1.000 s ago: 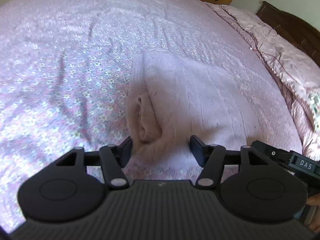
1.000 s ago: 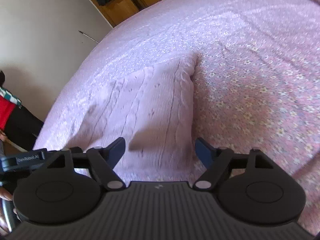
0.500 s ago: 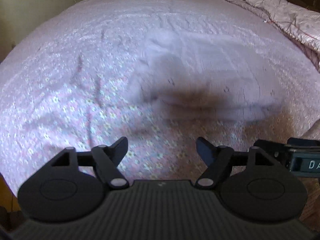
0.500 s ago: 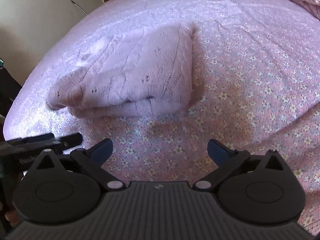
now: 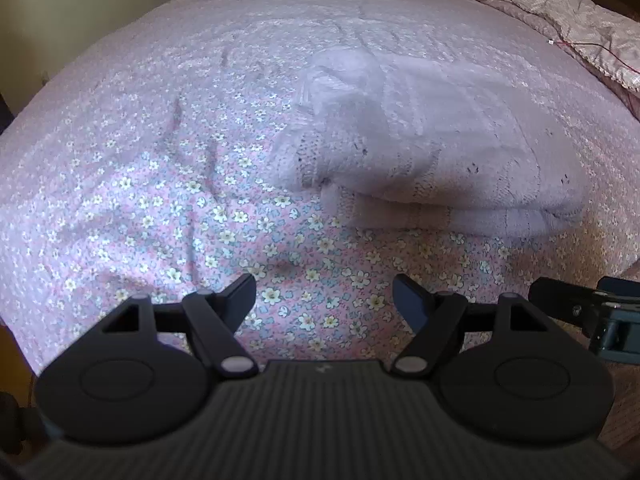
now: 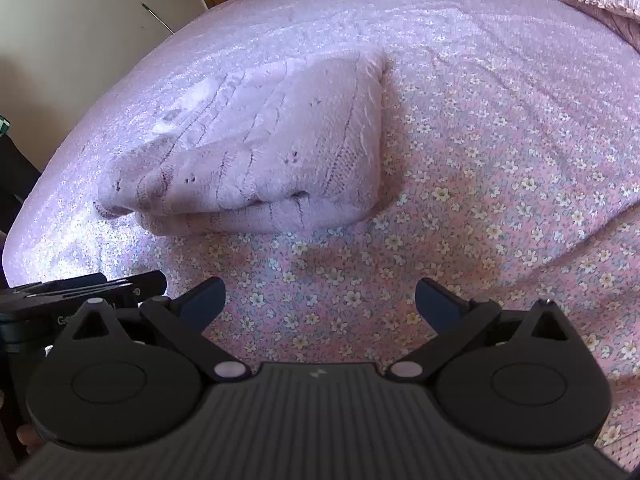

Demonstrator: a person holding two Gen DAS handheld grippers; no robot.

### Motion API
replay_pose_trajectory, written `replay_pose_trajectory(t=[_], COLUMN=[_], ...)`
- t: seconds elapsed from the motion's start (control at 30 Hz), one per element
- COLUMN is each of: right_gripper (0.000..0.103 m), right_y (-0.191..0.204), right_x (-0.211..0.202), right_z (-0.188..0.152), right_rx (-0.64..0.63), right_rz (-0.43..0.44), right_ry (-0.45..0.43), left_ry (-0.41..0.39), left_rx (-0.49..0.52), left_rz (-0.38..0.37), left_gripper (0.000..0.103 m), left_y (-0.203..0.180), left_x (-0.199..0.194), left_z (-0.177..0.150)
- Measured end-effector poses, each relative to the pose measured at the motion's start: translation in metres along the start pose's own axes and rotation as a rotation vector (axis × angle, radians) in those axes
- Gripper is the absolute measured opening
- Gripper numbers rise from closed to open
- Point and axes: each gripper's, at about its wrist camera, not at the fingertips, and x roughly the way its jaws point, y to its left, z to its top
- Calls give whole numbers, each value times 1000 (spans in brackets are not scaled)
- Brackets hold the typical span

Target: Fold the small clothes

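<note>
Both hand-held grippers (image 5: 324, 300) off sweater (image 5: 432, 148).

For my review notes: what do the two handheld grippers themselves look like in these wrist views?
Both look like one design. The left gripper has a matte black ribbed body, two round black discs, pale pivot pins and angled black link arms ending in dark blue-tinted fingers. The right gripper matches, its fingers more plainly dark blue. Each view shows the other unit at its edge, with white lettering too cropped to read.
</note>
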Motion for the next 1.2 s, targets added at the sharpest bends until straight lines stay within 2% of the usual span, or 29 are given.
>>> replay_pose_trajectory(t=[1.2], right_gripper=[103], right_y=[3], right_x=[-4], right_z=[-1], right_rx=[-9], right_rz=[-1], right_ry=[-16], left_ry=[-38], left_rx=[31], left_rz=[5], left_gripper=[76], left_y=[-8], left_x=[-7], left_z=[0])
